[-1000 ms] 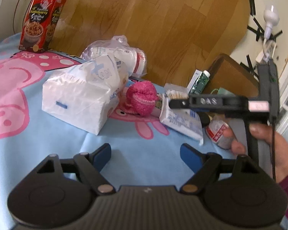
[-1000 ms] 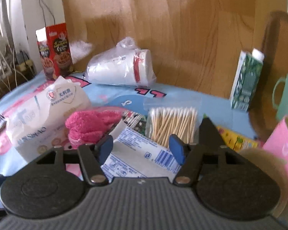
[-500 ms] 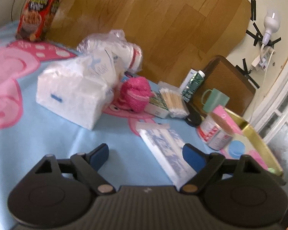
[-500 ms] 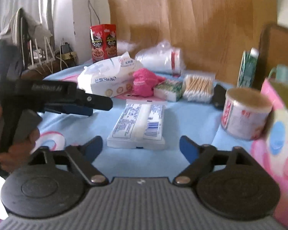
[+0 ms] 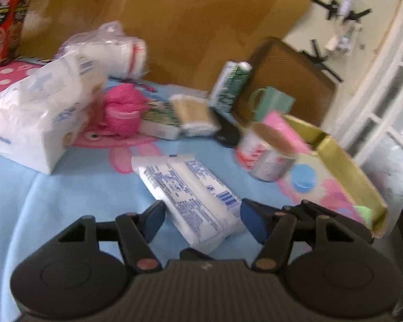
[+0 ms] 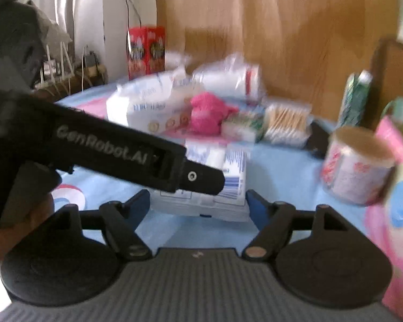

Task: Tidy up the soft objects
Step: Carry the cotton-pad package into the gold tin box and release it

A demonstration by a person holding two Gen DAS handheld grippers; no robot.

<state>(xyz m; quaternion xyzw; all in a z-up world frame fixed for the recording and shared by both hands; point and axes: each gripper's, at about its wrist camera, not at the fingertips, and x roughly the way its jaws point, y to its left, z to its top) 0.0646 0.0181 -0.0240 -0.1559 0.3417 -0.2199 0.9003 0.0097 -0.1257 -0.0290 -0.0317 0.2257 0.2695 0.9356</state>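
Note:
A flat white pack with blue print (image 5: 190,193) lies on the blue cloth (image 5: 67,201). My left gripper (image 5: 201,214) reaches over its near end. Its jaws are closing with the pack between them, and a thin gap still shows at the left pad. In the right wrist view the same pack (image 6: 228,166) lies just ahead of my right gripper (image 6: 197,201). That gripper's jaws are narrowing a little, and its pads stand clear at the pack's corners. One left gripper finger (image 6: 201,178) crosses over the pack. Behind sit a pink fluffy item (image 5: 123,110) and a large tissue pack (image 5: 40,118).
At the right stand a round canister (image 5: 266,153) and a pink box with a gold inside (image 5: 335,166). Cotton swabs (image 5: 193,110), a green carton (image 5: 228,86), a mint cup (image 5: 274,102), a bag of white cups (image 5: 112,51) and a red box (image 5: 5,21) line the back.
The right gripper brought the flat pack from beside the swabs to the middle of the cloth and let it go. The left gripper then moved in over it, and its jaws narrowed.

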